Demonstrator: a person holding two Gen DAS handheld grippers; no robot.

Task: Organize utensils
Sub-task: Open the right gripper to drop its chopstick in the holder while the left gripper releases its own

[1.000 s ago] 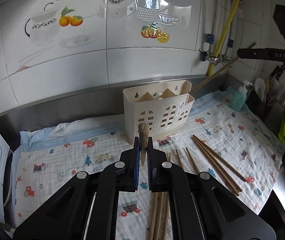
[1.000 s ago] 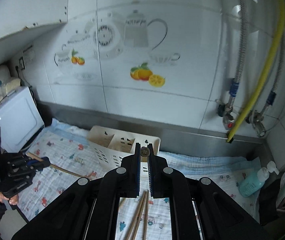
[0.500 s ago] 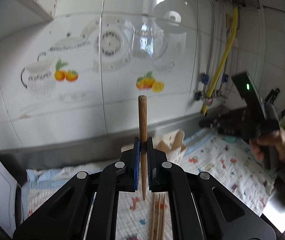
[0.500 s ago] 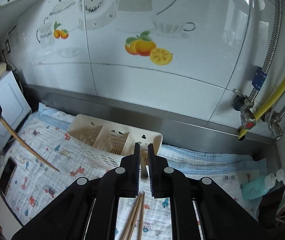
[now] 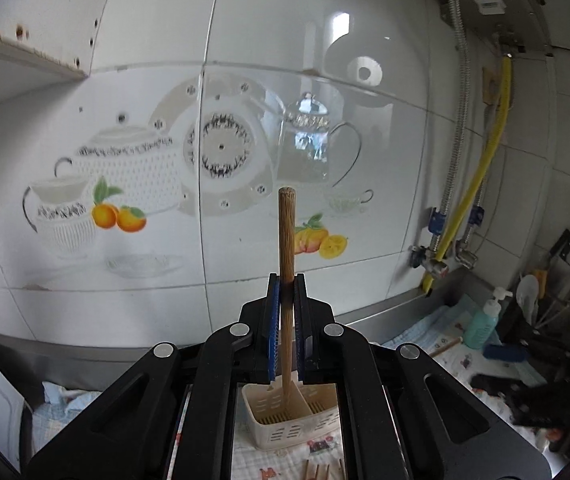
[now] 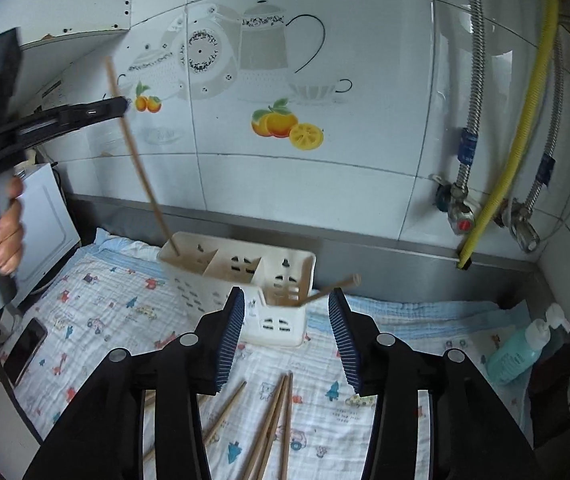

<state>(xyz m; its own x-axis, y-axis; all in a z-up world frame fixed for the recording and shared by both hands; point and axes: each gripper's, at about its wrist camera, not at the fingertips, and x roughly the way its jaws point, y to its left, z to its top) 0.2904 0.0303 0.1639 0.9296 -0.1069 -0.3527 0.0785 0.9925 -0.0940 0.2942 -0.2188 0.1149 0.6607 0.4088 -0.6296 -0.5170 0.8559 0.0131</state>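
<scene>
My left gripper (image 5: 286,292) is shut on a wooden chopstick (image 5: 286,240) held upright. Its lower tip reaches into the left compartment of the cream utensil holder (image 5: 285,432). In the right wrist view the same chopstick (image 6: 141,164) slants down from the left gripper (image 6: 121,106) into the holder (image 6: 205,264). My right gripper (image 6: 285,312) is open and empty, just in front of the holder. Another chopstick (image 6: 331,288) leans out of the holder's right compartment. Several loose chopsticks (image 6: 273,424) lie on the patterned cloth (image 6: 125,320) below.
A teal soap bottle (image 6: 521,352) stands at the right. A phone (image 6: 25,350) lies at the cloth's left edge beside a white appliance (image 6: 45,224). Hoses and valves (image 6: 485,184) hang on the tiled wall. Knives and utensils (image 5: 557,280) sit far right.
My left gripper has swung its chopstick upright and lowered its tip into the holder. My right gripper has opened, and its chopstick now rests in the holder's right compartment.
</scene>
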